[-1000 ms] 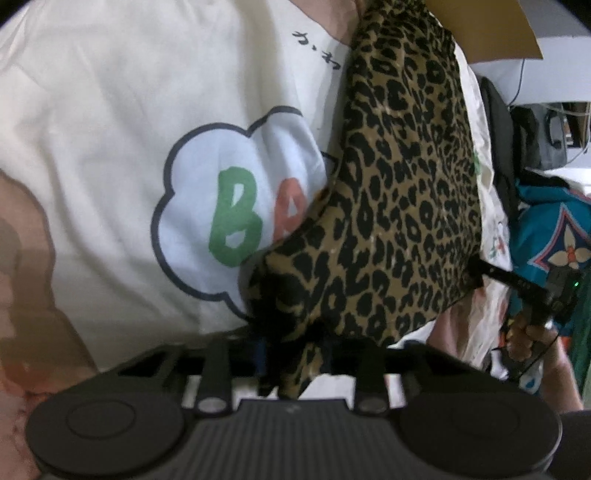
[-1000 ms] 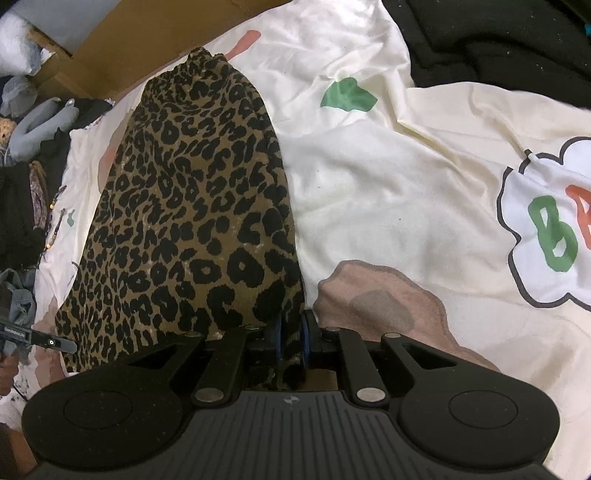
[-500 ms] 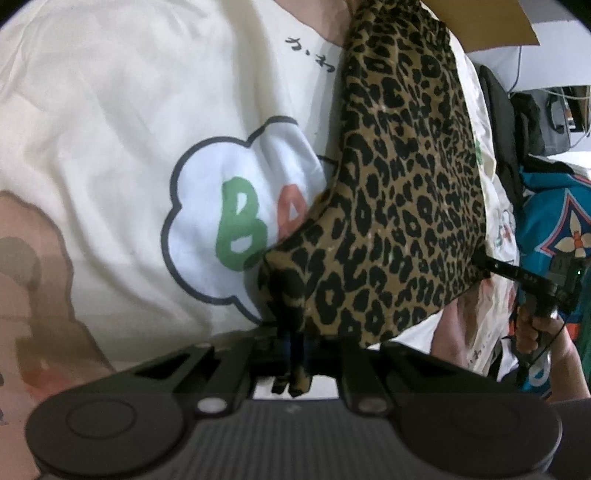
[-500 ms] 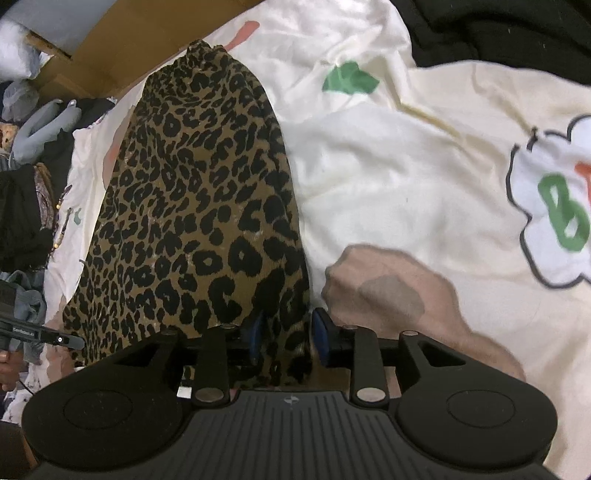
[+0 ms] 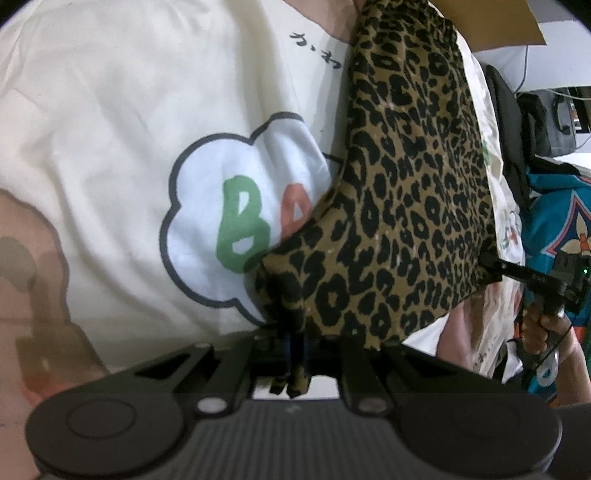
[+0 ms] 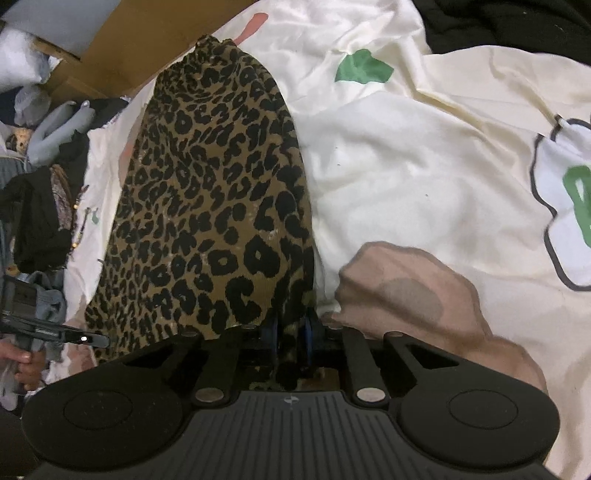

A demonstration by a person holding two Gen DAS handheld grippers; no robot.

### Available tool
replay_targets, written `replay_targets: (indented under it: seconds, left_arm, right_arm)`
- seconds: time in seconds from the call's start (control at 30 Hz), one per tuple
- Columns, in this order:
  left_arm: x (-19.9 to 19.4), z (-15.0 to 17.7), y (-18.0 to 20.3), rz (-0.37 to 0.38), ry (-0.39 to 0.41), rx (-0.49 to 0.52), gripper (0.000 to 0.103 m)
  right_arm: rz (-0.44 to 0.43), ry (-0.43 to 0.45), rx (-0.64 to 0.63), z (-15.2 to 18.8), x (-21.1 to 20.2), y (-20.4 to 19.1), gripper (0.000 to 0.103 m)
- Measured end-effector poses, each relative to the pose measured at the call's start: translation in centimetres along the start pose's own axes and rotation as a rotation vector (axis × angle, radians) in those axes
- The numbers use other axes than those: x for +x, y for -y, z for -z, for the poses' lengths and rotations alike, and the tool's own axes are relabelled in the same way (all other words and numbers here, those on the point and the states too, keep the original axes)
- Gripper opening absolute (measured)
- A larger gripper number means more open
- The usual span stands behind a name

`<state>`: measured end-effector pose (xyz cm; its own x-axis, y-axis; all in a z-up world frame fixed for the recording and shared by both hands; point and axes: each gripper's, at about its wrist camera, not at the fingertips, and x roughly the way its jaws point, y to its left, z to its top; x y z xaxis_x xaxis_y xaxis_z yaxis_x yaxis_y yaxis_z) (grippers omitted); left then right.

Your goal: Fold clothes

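A leopard-print garment [image 5: 406,192] lies stretched over a cream bedsheet [image 5: 129,110], its far end reaching a brown cardboard box. My left gripper [image 5: 291,343] is shut on the garment's near corner, and a tuft of cloth pokes out behind the fingers. In the right wrist view the same garment [image 6: 214,192] runs away from me. My right gripper [image 6: 291,332] is shut on its other near corner, with cloth bunched between the blue pads [image 6: 274,332]. Each view shows the other gripper at the cloth's far corner: right gripper [image 5: 517,273], left gripper [image 6: 74,332].
The sheet carries a cloud print with green and red letters [image 5: 236,221] and a tan patch [image 6: 406,295]. A cardboard box [image 6: 122,37] stands at the far end. Dark clothes [image 6: 37,214] pile at the left and black fabric [image 6: 517,26] at the far right.
The right gripper's fingers stood wider apart half a second ago and have now closed back onto the cloth. The left gripper kept its hold and shifted only slightly.
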<state>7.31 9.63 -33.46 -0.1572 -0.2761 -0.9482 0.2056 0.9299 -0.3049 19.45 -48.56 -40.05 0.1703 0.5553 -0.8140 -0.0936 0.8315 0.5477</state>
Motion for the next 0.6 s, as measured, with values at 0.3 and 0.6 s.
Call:
replay_targets:
  seconds: [0.3,0.6]
  left_arm:
    - [0.2,0.1,-0.7,0.029,0.007,-0.029,0.011]
    - [0.6,0.3,-0.7,0.036,0.008,-0.062,0.012]
  right_arm:
    - [-0.065,-0.028,0.052,-0.2,1.0,1.6,0.035]
    - [-0.069,-0.025,0.023,-0.8,1.8,0.2,0.011]
